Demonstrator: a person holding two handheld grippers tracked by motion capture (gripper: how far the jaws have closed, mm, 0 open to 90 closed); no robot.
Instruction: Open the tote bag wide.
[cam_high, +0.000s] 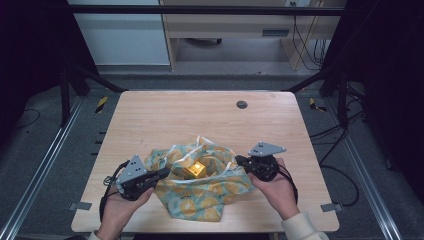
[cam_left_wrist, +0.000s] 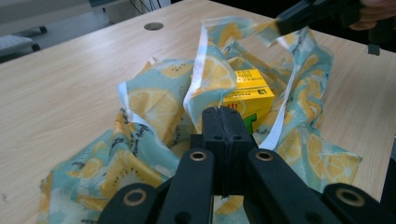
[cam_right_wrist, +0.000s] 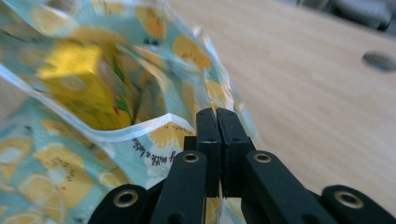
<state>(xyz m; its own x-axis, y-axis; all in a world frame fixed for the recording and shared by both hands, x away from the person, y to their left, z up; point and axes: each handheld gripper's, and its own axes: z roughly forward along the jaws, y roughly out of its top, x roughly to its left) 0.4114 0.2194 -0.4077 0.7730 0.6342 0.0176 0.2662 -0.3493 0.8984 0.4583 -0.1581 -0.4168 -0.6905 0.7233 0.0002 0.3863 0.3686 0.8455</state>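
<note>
Each hand carries a black tool. The left gripper (cam_high: 161, 173) has a grey three-cornered plate bolted on top and a black cable looping off its rear. The right gripper (cam_high: 239, 160) wears the same grey plate, cable curling behind it. Seen along the tongs, each pair of flat black jaws rides on two thick black linkage arms, with brass-ringed pivot holes at the joints just behind the jaws and farther back. Behind the right gripper, the wrist shows a cream knitted sleeve cuff (cam_high: 300, 225).
</note>
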